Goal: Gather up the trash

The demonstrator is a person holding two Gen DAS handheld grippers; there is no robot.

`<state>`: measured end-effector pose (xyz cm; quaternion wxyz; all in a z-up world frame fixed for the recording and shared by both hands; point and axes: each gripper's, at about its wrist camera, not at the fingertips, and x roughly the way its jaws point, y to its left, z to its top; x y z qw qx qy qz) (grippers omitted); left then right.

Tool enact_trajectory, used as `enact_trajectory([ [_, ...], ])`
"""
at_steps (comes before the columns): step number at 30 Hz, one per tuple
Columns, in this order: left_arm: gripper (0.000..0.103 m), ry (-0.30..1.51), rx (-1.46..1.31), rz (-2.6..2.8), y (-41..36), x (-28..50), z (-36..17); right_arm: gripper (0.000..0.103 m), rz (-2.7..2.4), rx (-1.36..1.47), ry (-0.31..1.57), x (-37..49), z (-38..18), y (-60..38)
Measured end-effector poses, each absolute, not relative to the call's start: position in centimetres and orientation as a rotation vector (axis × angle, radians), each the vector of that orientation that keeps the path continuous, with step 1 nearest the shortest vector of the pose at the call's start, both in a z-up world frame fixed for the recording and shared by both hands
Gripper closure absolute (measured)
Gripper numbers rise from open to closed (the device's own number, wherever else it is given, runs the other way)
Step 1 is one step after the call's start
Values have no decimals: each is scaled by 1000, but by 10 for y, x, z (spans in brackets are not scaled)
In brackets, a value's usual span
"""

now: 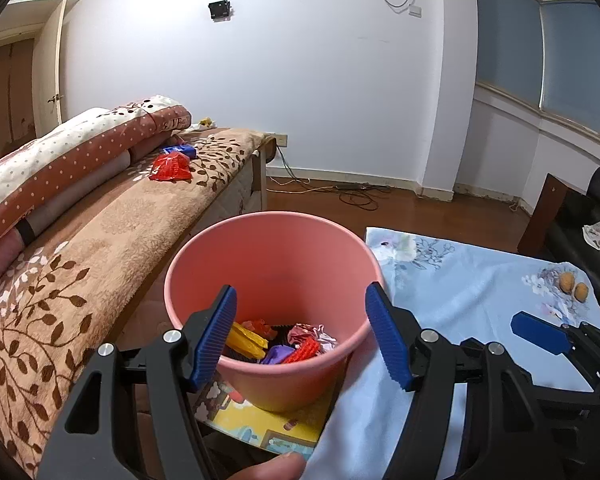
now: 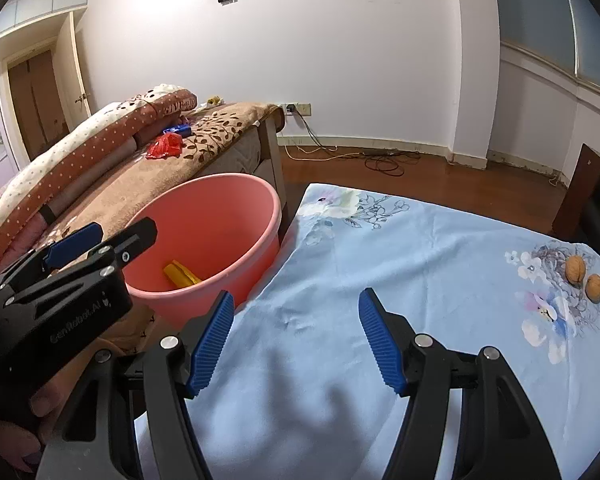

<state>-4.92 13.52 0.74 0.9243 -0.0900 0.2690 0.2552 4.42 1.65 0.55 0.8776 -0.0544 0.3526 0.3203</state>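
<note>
The left gripper (image 1: 300,334) hangs wide open and empty above the pink bin (image 1: 274,240), its blue pads framing the wrappers (image 1: 284,344) heaped inside. Just right of it, the right gripper (image 2: 296,336) is spread equally wide, holding nothing, over the floral blue cloth (image 2: 400,248). Two walnuts (image 2: 584,276) lie ahead to its right. A red packet (image 1: 171,167) rests on the bed (image 1: 100,240), far ahead-left of the left gripper.

Bright overhead glare on wall (image 1: 236,60); sharp focus, dark curved fisheye corners
</note>
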Motion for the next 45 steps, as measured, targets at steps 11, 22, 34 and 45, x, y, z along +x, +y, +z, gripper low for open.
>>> enact_trajectory([
  [11, 36, 529, -142, 520, 115, -63, 22, 39, 676, -93, 712, 32, 17, 3],
  [22, 36, 537, -148, 517, 110, -69, 26, 39, 659, -73, 704, 26, 22, -13],
  [34, 36, 543, -133, 512, 102, -70, 26, 39, 627, -22, 676, 23, 30, -30],
  [45, 36, 550, -115, 501, 93, -69, 25, 39, 577, 10, 679, 25, 27, -45],
])
